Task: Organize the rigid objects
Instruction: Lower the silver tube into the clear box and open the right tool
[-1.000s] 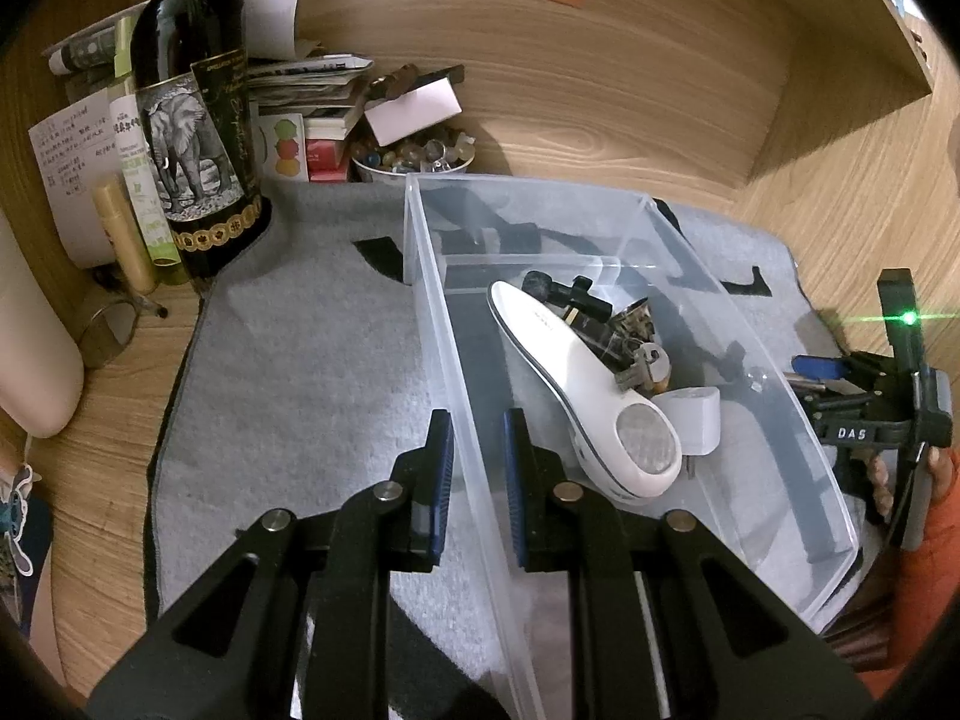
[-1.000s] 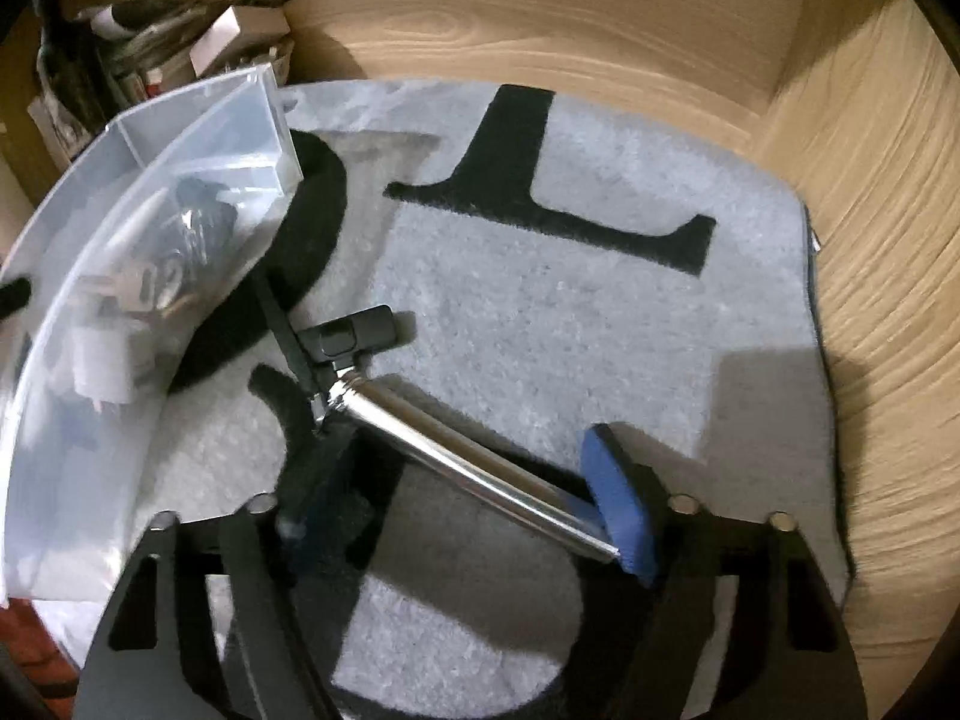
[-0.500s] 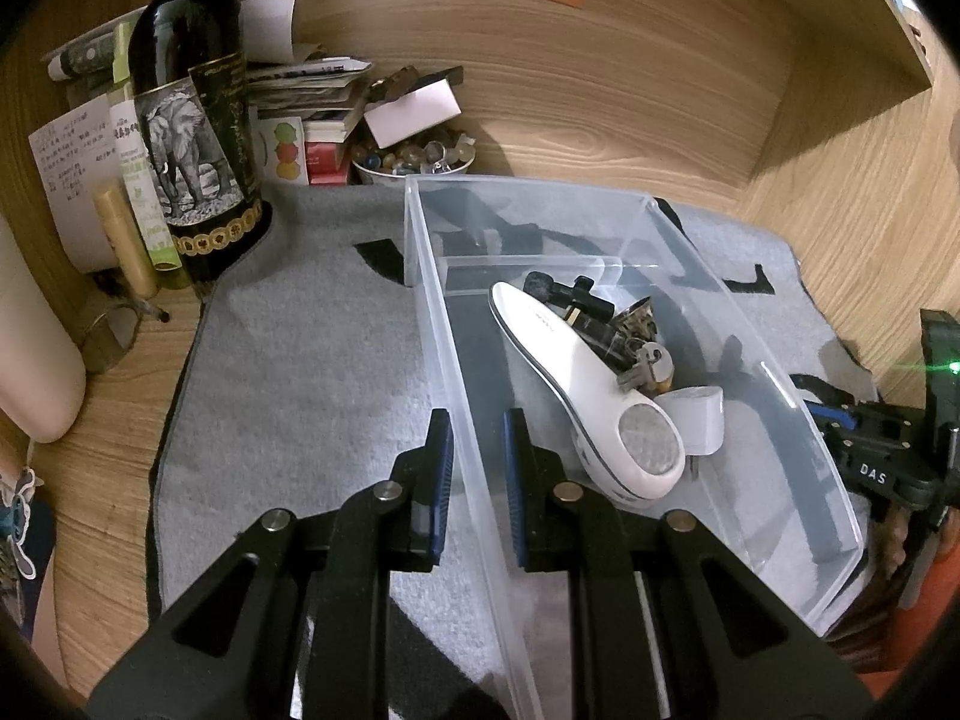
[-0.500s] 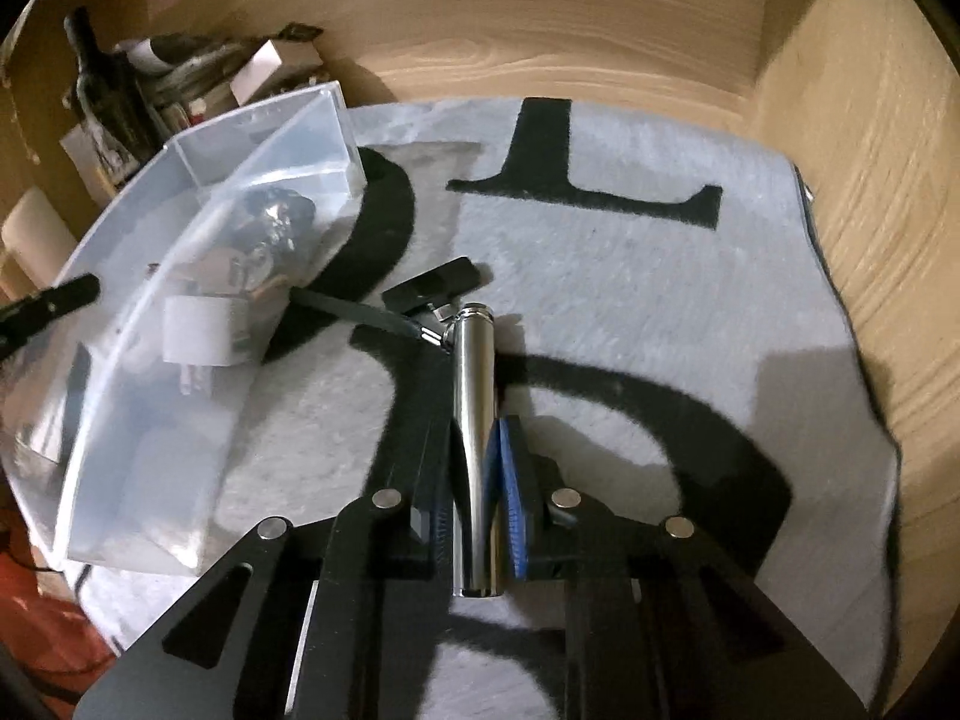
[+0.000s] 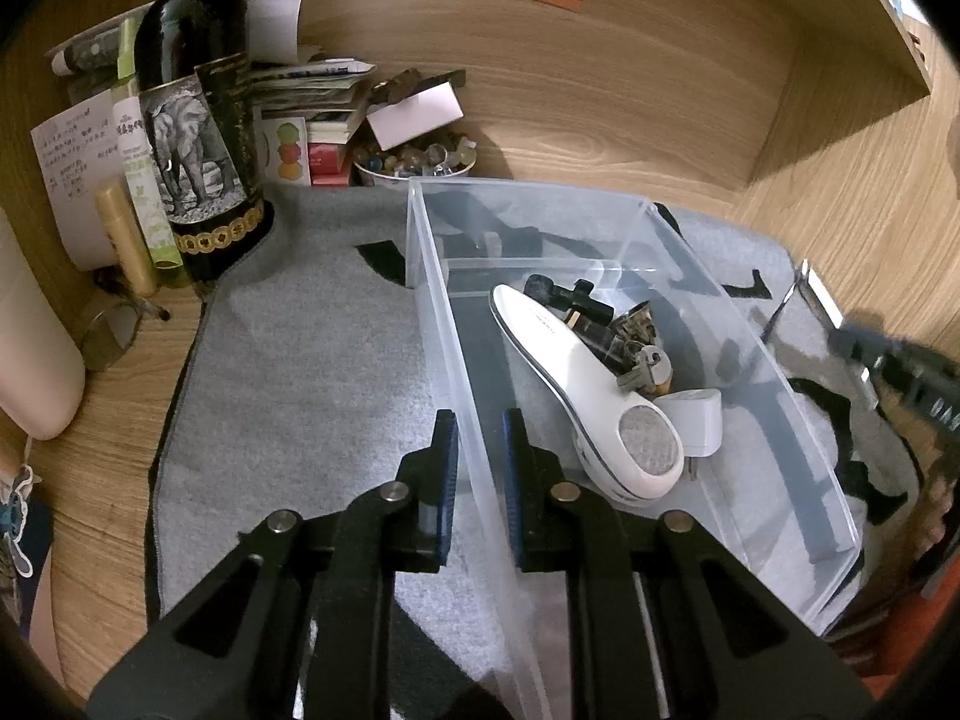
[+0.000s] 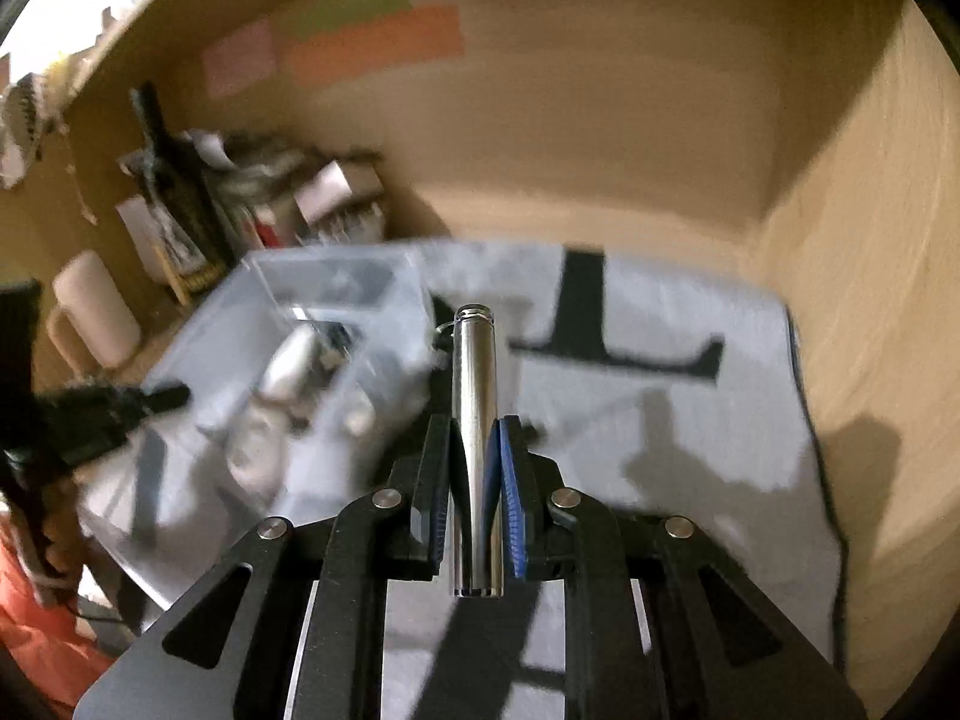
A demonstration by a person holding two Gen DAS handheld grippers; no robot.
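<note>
We clamp the left gripper (image 5: pixel 478 480) on the clear bin (image 5: pixel 750 348) wall to steady it while the right gripper (image 6: pixel 474 480), clenched on the metal cylinder (image 6: pixel 475 420), carries it toward the bin at ten o'clock.

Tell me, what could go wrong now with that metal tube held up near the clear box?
The right gripper pinches the smooth metal tube low on its length, so it might slip or tip out. The bin is already crowded around the white shaver; a drop could knock those items. The left gripper clamps the bin's thin wall, which might flex or shift.
</note>
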